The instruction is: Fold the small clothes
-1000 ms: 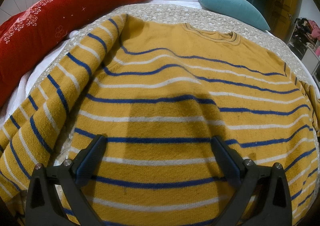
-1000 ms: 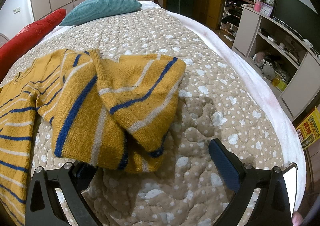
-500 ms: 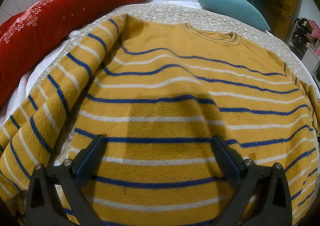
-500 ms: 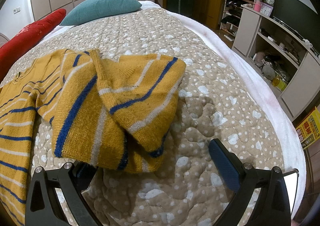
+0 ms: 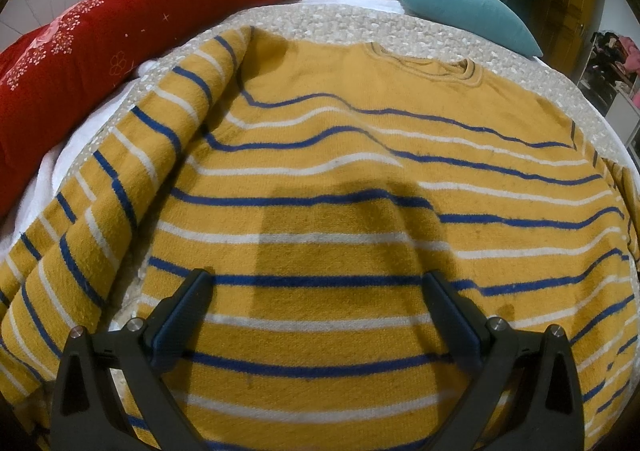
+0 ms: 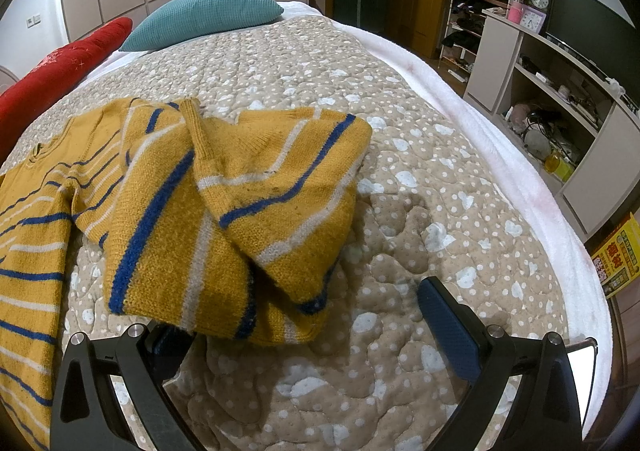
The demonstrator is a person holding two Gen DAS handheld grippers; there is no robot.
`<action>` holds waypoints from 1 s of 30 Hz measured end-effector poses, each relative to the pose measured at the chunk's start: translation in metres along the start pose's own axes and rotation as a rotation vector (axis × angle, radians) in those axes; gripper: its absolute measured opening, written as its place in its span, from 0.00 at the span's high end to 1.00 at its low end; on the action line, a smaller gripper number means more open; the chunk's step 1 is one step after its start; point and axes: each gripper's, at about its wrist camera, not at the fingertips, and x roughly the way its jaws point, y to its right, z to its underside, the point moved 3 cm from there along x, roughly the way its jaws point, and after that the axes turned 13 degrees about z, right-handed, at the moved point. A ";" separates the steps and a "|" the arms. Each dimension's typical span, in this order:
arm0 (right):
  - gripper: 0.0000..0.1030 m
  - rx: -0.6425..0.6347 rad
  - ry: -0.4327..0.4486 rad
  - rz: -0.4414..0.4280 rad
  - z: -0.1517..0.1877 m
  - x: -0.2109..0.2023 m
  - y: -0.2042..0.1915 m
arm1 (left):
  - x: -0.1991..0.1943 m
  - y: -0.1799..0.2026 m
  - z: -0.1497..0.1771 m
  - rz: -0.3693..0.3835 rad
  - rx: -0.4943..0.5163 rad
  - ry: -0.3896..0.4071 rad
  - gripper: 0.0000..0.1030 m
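Currently, both grippers' jaws are spread; the sweater's crumpled sleeve lies just ahead-left of the right gripper.

sweater: under my left gripper I saw fuzzy, matt knit wool
quilt: ahead of my right gripper I saw soft, matt, puckered cloth
finger pads: looked like textured blue rubber
gripper frames: I read them as matt black plastic with shiny metal pins
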 end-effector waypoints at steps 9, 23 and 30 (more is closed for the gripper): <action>0.00 0.000 0.000 0.000 0.000 0.000 0.000 | 0.000 -0.001 0.000 0.008 -0.003 0.012 0.00; 0.00 0.032 -0.046 -0.034 -0.001 0.003 0.005 | 0.002 -0.001 0.000 -0.020 0.008 -0.033 0.00; 0.00 0.030 -0.048 -0.060 0.007 -0.002 0.010 | 0.001 -0.001 0.000 -0.021 0.013 -0.017 0.00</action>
